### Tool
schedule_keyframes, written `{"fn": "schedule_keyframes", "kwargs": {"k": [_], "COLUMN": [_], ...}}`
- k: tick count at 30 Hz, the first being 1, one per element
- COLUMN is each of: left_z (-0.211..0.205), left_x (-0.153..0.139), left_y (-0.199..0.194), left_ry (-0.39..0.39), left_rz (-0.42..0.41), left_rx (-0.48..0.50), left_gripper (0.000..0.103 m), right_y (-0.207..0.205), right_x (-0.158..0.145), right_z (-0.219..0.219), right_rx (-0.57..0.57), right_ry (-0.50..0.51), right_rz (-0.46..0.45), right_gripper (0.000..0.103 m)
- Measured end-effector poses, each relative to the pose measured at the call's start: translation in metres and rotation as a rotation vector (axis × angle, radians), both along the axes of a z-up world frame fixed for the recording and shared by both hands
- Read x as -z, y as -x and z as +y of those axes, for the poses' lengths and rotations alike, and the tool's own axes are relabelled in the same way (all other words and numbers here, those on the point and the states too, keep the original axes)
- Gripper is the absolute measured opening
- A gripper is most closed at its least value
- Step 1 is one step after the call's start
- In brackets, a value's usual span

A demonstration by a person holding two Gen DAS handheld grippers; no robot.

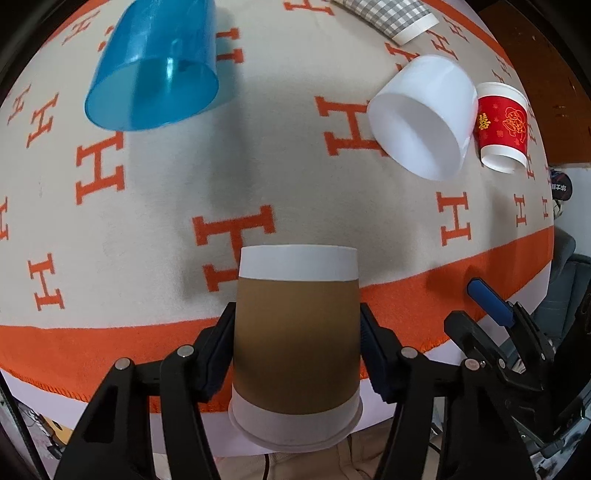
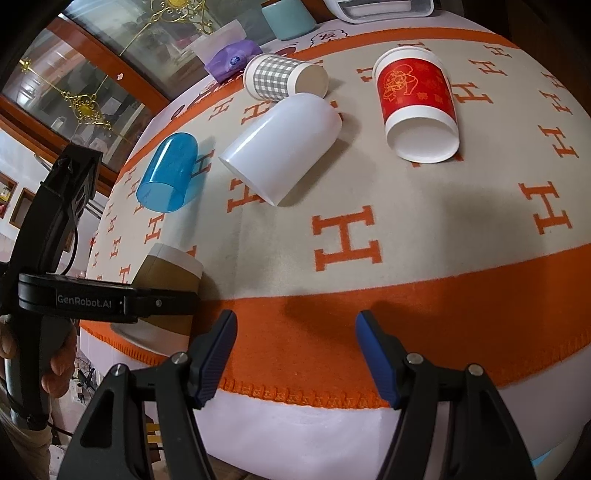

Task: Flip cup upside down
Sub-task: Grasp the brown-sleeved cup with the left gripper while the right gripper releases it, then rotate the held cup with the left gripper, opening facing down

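My left gripper [image 1: 297,332] is shut on a brown paper cup [image 1: 295,343] with white bands, held over the near orange border of the table; the rolled rim points toward me and the base points away. The same cup [image 2: 166,273] shows in the right wrist view at the left, clamped by the left gripper [image 2: 110,301]. My right gripper [image 2: 295,343] is open and empty above the table's near edge; it also shows at the right of the left wrist view, where a blue fingertip [image 1: 489,301] sticks out.
On the orange-and-beige H-patterned cloth [image 2: 343,236] lie a blue plastic cup [image 2: 168,173], a white plastic cup [image 2: 284,147], a red paper cup [image 2: 417,107] and a grey checked paper cup [image 2: 280,75], all on their sides. A purple tissue pack [image 2: 231,59] and a teal cup [image 2: 288,18] stand behind.
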State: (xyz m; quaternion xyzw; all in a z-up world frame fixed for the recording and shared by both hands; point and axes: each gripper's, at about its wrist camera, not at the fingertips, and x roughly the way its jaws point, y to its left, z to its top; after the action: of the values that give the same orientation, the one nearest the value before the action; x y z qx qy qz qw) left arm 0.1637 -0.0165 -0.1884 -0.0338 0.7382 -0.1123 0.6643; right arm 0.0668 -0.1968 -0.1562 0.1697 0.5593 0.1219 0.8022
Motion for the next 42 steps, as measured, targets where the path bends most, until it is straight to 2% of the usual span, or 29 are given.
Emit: {"fn": "schedule_keyframes", "kwargs": {"k": [3,7,9,16,23,28,33,37,41,42], "left_z": [-0.004,0.003,0.004,0.017,0.016,0.011,0.014,0.013,0.011,0.011], "left_x": [-0.008,-0.024,-0.029,-0.041,-0.037,-0.033,-0.024,-0.022,-0.021,-0.019], "left_y": [-0.001,-0.004,-0.004,0.002,0.022,0.043,0.064,0.072,0.074,0.074], "left_ry": [-0.001,0.021,0.029,0.029,0.029,0.026,0.009,-0.004,-0.009,-0.007], "left_rz": [-0.04,-0.148,-0.231,-0.612,-0.83,-0.878,-0.856,-0.87,-0.861,-0.847], "left_rx": [0.007,-0.011,-0.021,-0.075,-0.107,-0.1,-0.082,-0.072,-0.061,-0.057], "left_gripper": [0.059,0.059,0.059,0.059,0.058,0.058,0.058,0.058,0.062,0.066], "right_y": [0.002,0.006,0.007,0.011,0.016,0.017,0.019,0.021,0.024,0.025], "right_x": [-0.003,-0.008,-0.009,-0.013,-0.018,-0.019,-0.014,-0.01,-0.008,-0.008], "right_z": [0.001,0.003,0.005,0.015,0.021,0.026,0.028,0.03,0.031,0.031], "right_rx": [-0.002,-0.003,-0.009,-0.033,-0.048,-0.057,-0.056,-0.056,-0.051,-0.049], "right_ry": [0.004,0.008,0.012,0.03,0.054,0.07,0.087,0.091,0.101,0.1], "right_rz": [-0.017,-0.045,-0.055,-0.082,-0.112,-0.117,-0.111,-0.1,-0.099,-0.098], "right_gripper": [0.067,0.067,0.067,0.067,0.067,0.067,0.067,0.067,0.067,0.067]}}
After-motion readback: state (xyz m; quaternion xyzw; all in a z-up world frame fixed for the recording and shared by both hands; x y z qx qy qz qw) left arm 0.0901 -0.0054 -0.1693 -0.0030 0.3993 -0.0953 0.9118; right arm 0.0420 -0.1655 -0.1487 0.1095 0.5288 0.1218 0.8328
